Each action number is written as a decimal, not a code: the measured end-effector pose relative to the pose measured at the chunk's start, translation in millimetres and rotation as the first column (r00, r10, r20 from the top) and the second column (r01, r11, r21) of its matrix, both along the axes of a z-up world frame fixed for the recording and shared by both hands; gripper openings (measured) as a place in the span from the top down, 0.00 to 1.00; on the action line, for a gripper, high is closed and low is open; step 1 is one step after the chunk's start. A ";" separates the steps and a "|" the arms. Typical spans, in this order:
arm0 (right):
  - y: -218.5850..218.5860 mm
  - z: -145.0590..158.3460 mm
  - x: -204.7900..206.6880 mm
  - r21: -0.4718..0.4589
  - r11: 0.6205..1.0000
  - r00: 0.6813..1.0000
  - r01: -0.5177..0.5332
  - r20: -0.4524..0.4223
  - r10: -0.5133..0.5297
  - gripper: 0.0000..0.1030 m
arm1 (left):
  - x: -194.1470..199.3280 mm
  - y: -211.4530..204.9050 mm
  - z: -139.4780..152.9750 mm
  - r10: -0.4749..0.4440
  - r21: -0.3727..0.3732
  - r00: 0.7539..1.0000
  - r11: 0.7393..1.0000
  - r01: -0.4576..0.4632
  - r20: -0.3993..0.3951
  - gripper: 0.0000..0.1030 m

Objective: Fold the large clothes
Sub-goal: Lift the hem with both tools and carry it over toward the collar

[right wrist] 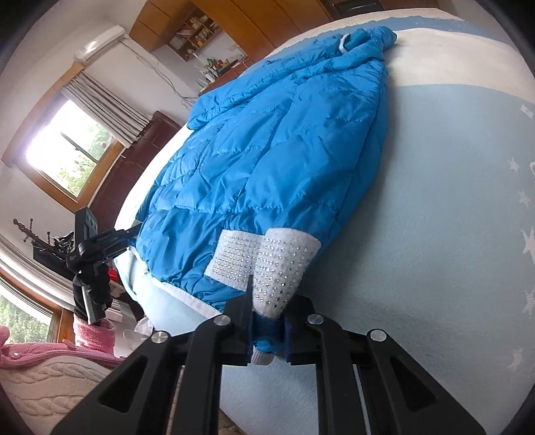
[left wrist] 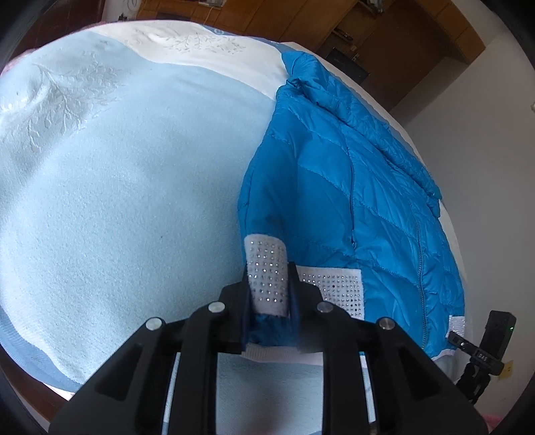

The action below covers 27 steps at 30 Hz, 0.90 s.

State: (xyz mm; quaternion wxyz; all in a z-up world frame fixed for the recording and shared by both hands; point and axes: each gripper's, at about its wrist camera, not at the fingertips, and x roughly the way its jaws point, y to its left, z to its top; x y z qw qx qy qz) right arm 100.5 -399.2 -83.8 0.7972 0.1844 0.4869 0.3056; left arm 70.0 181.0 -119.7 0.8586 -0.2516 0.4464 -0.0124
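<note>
A bright blue quilted puffer jacket point(left wrist: 351, 174) lies on a pale blue blanket point(left wrist: 133, 187) on a bed. It also shows in the right wrist view point(right wrist: 267, 150). Its hem has white bands studded with rhinestones. My left gripper point(left wrist: 269, 297) is shut on one studded white band point(left wrist: 267, 264) at the jacket's near corner. My right gripper point(right wrist: 267, 321) is shut on a studded white band point(right wrist: 284, 267) at the jacket's near hem, with blue fabric bunched between the fingers. The other gripper shows at the far side in each view point(left wrist: 485, 348) point(right wrist: 93, 247).
The blanket point(right wrist: 434, 234) has white stars at one side and an embossed white leaf pattern point(left wrist: 67, 97). Wooden cabinets point(left wrist: 384, 30) stand beyond the bed. A window point(right wrist: 67, 150), shelves and a pink knitted item point(right wrist: 33, 351) lie to the left in the right wrist view.
</note>
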 end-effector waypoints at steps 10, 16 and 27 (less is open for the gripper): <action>-0.5 5.8 -4.4 0.027 1.000 1.000 0.015 0.013 -0.015 0.88 | -8.0 -0.7 8.1 0.014 -0.001 0.999 1.000 -0.014 0.039 0.87; -5.3 30.8 2.8 0.068 0.998 0.998 -0.011 0.061 0.007 0.88 | -8.4 3.5 29.3 0.002 -0.058 0.995 0.998 0.004 0.102 0.89; -10.5 89.6 21.8 0.058 0.998 0.986 -0.027 0.165 0.017 0.88 | 12.4 -4.7 91.3 -0.063 -0.083 0.966 0.993 0.086 0.252 0.89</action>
